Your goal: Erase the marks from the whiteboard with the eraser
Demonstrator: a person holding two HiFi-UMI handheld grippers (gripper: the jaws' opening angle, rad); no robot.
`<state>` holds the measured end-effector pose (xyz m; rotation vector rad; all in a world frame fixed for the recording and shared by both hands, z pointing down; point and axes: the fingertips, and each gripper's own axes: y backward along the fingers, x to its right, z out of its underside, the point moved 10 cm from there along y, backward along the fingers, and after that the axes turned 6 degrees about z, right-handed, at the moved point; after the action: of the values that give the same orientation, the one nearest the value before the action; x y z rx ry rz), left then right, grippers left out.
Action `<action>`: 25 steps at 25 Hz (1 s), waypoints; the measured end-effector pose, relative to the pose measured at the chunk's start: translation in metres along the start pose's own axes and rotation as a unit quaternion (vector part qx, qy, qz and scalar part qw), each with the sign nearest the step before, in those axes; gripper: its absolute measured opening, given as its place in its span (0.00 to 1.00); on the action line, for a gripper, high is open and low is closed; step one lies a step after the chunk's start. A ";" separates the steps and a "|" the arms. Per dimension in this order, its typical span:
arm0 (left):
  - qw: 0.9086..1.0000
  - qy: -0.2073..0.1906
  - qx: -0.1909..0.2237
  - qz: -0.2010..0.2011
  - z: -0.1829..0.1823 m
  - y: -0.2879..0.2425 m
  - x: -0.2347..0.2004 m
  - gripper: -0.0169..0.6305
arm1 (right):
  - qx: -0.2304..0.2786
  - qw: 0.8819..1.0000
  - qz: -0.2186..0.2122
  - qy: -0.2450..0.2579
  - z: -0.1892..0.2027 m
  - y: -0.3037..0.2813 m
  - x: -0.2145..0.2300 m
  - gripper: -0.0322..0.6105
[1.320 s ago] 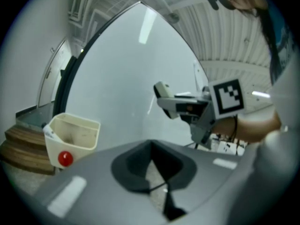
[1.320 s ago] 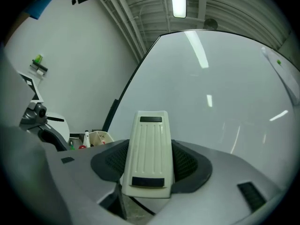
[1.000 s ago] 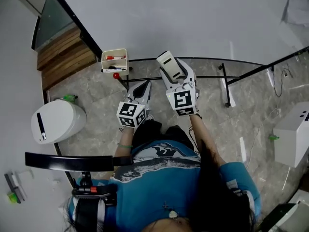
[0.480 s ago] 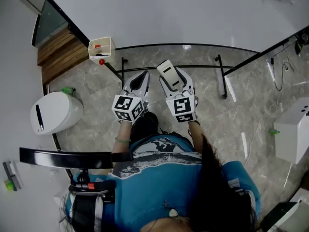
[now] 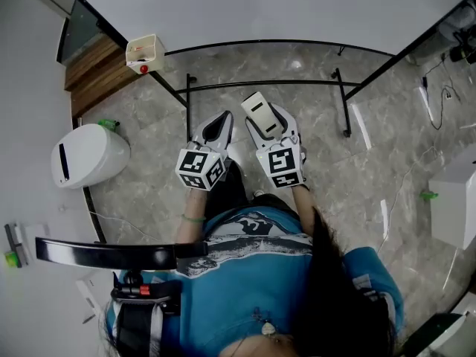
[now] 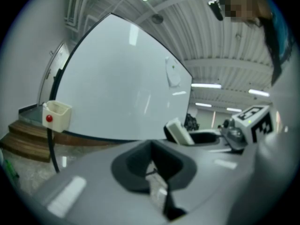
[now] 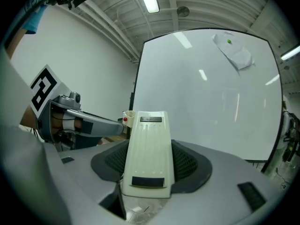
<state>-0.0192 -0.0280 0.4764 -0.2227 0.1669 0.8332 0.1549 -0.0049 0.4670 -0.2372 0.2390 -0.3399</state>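
Observation:
The whiteboard (image 5: 260, 6) fills the top of the head view; its white face (image 7: 211, 102) shows no marks that I can make out, also in the left gripper view (image 6: 122, 88). My right gripper (image 5: 265, 119) is shut on a cream eraser (image 5: 260, 108), which sticks out from between the jaws towards the board (image 7: 147, 149). Just left of it, my left gripper (image 5: 215, 129) is shut with nothing in it (image 6: 152, 165). Both hang over the floor, short of the board. The eraser also shows in the left gripper view (image 6: 177, 131).
A cream pen tray (image 5: 143, 53) with a red knob hangs at the board's lower left corner. Black stand legs (image 5: 343, 106) cross the marble floor. A white bin (image 5: 85, 162) stands at left, a white box (image 5: 454, 207) at right. A crumpled white sheet (image 7: 234, 54) is pinned on the board.
The board and the pen tray have slid up and away in the head view, so more floor lies between them and the grippers. The eraser stays in the right gripper.

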 end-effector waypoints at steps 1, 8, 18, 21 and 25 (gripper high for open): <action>1.000 0.001 -0.003 -0.003 0.004 0.004 0.008 0.03 | 0.000 1.000 -0.003 -0.003 0.004 0.008 -0.001 0.46; 0.999 0.003 -0.020 -0.035 0.026 0.038 0.056 0.03 | -0.002 1.000 -0.021 -0.013 0.025 0.052 -0.006 0.46; 0.997 0.001 -0.025 -0.071 0.035 0.083 0.065 0.03 | -0.002 0.999 -0.044 -0.030 0.030 0.068 -0.032 0.46; 0.996 0.003 -0.032 -0.078 0.040 0.099 0.069 0.03 | -0.004 0.998 -0.052 -0.039 0.031 0.074 -0.043 0.46; 0.995 0.003 -0.041 -0.085 0.049 0.125 0.069 0.03 | -0.010 0.997 -0.063 -0.048 0.036 0.078 -0.067 0.46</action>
<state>-0.0645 0.1154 0.4911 -0.3129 0.1177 0.6700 0.1265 0.0970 0.4926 -0.2891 0.1328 -0.4493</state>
